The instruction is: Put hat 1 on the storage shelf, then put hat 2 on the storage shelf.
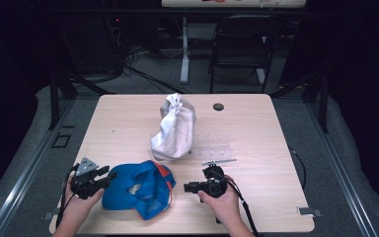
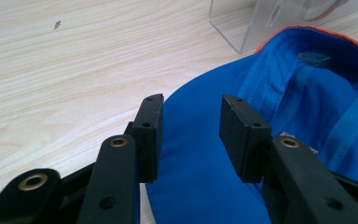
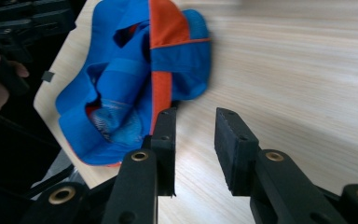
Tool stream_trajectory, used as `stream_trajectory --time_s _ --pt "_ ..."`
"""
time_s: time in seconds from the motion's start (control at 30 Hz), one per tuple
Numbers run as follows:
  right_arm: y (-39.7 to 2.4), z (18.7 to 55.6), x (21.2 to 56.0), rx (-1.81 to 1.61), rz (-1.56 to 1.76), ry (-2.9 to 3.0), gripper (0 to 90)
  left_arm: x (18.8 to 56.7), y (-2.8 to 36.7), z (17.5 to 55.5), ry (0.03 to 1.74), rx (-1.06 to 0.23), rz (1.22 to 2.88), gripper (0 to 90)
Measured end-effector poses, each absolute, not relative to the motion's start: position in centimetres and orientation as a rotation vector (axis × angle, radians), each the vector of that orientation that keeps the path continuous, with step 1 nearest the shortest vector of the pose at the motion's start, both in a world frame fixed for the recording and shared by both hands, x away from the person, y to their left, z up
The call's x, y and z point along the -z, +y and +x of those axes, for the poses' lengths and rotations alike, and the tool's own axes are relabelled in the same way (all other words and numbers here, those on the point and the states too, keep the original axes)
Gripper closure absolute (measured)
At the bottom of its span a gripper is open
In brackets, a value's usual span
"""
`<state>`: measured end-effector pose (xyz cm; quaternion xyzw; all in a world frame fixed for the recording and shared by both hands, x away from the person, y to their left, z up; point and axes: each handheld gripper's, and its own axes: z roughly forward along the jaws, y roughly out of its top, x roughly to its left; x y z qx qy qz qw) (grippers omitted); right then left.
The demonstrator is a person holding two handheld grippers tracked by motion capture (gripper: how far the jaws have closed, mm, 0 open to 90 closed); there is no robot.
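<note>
The blue cap [image 1: 137, 189] lies upside down near the front edge of the wooden table [image 1: 256, 133], toward its front left corner, with orange panels and orange edging showing along its crown. The left gripper [image 1: 109, 176] is at the cap's left side, held in the person's left hand [image 1: 79, 200]; in the left gripper view its jaws stand apart over the blue brim [image 2: 191, 154], the fabric lying between the pads but not pinched by them. The right gripper [image 1: 187, 187] sits just right of the cap, held in the right hand [image 1: 222, 197] and pointing left toward it; in the right gripper view its jaws are parted over bare wood with nothing between them, the cap's [image 3: 135, 84] edge just beside the left-hand pad. Toward the middle of the table a white cap [image 1: 173, 129] sits, with a clear plastic stand [image 1: 212, 145] touching its right side. A small dark round disc [image 1: 218, 106] lies near the far edge.
</note>
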<state>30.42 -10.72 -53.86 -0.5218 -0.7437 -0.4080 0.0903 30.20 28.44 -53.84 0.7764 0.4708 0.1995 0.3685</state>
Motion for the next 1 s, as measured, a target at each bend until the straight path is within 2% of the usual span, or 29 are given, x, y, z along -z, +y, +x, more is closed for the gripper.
stream_trajectory --time_s 0.33,0.77,1.0 --pt "-8.5 31.2 54.5 1.192 -1.468 -2.180 65.2 54.3 28.4 30.3 1.217 -0.516 1.990 59.0" --pt "-6.0 31.9 57.1 1.105 -1.419 -2.153 64.8 54.5 27.9 30.3 1.191 -0.516 2.015 59.3" --pt "-5.8 31.8 57.3 1.123 -1.397 -2.099 67.5 54.6 28.0 30.3 1.197 -0.511 2.012 59.4"
